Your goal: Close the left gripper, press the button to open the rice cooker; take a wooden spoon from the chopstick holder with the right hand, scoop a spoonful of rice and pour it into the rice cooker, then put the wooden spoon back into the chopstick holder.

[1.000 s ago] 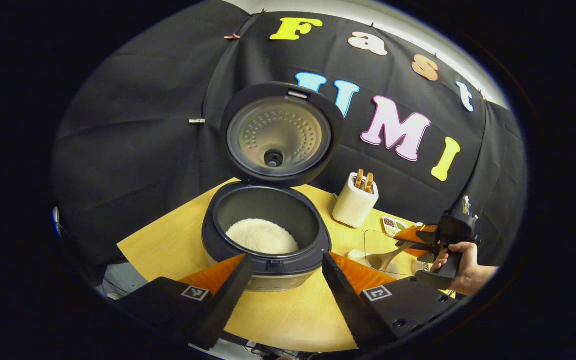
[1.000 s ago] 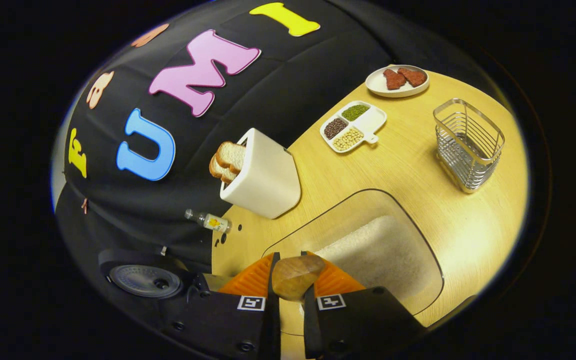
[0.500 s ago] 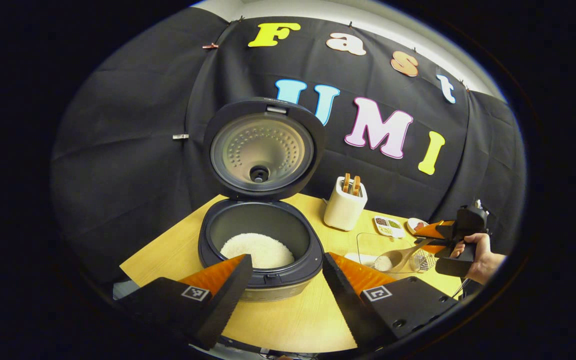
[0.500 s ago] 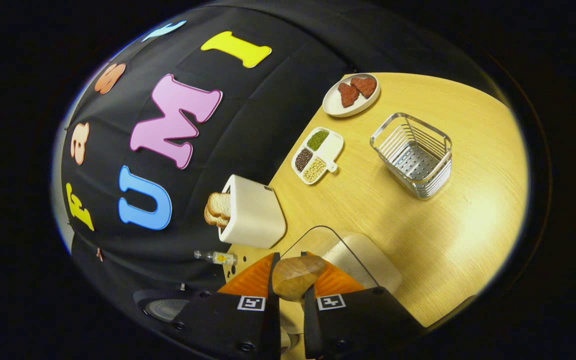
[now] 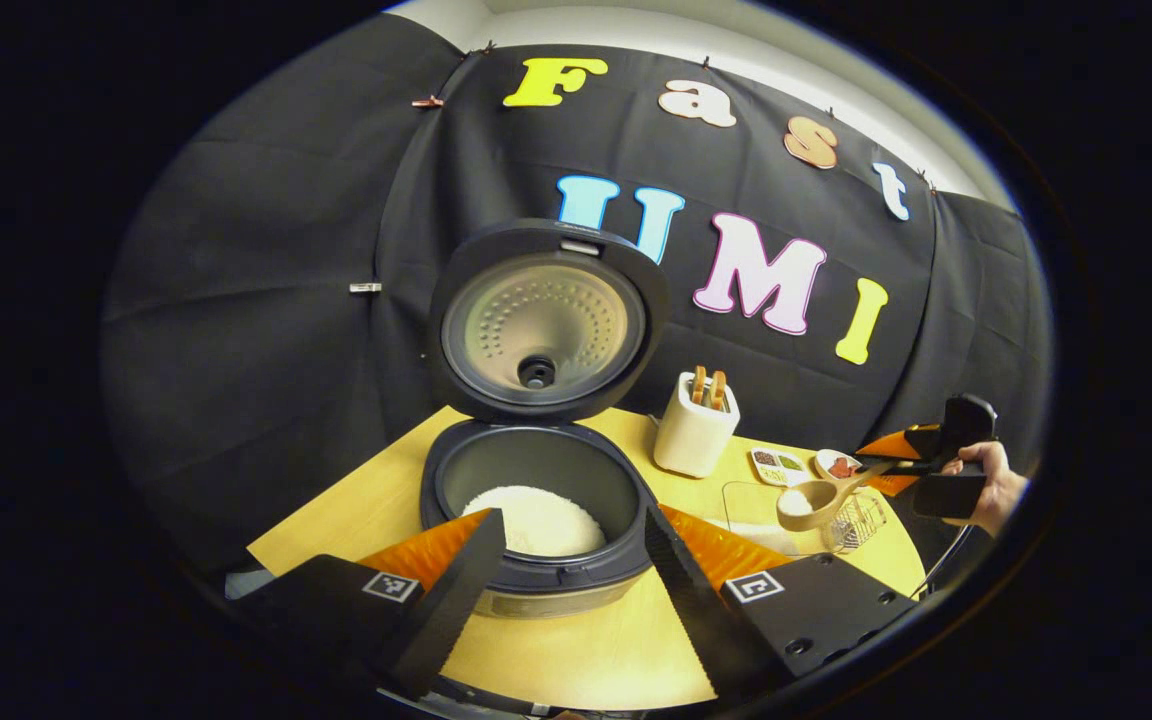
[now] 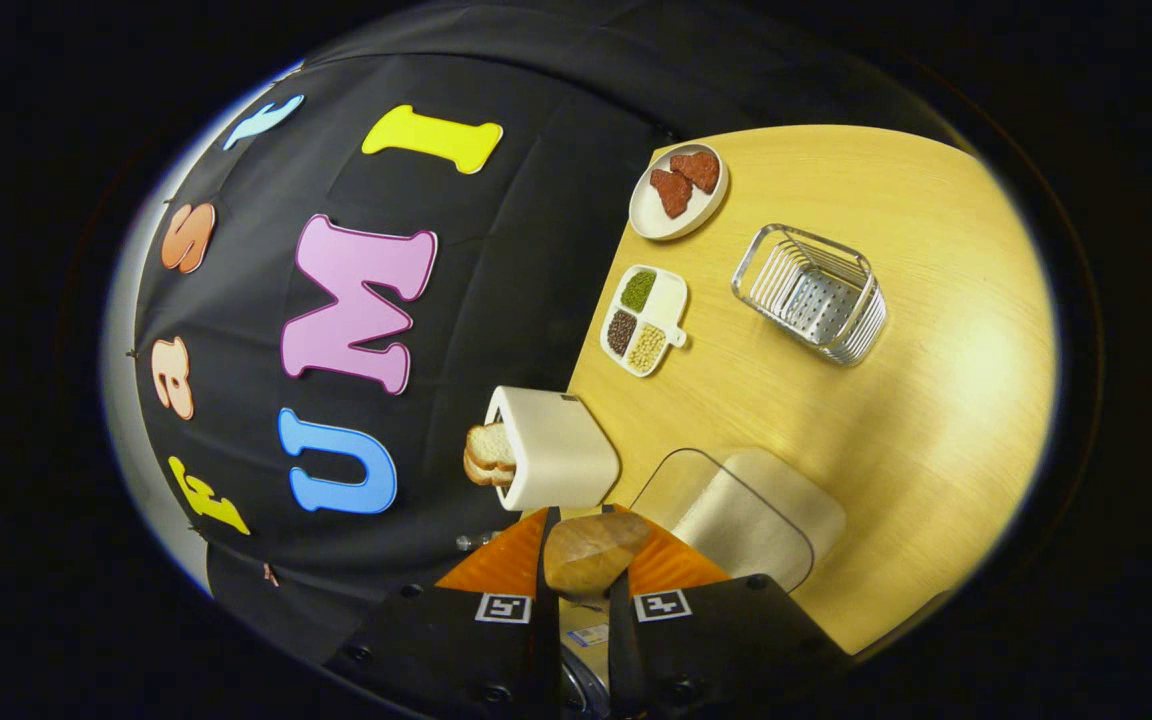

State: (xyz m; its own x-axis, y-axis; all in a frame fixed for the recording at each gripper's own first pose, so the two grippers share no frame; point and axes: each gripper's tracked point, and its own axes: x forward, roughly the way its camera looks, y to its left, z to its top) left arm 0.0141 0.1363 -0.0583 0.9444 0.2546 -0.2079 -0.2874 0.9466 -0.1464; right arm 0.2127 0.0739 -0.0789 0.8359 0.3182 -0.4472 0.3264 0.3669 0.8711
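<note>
In open rice cooker (image 5: 536, 500): rice (image 5: 534, 520); wooden spoon (image 5: 821, 500) loaded.

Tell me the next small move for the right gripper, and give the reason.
Probably carry the wooden spoon leftward until its bowl is over the open rice cooker. The right gripper holds it level with rice in the bowl, lifted above the clear container, off to the cooker's side.

Left gripper view low at the desk's (image 5: 576, 655) near edge, facing the wall, right gripper view rolled sideways above the desk's right end, both sharing the toaster (image 5: 694, 436).
</note>
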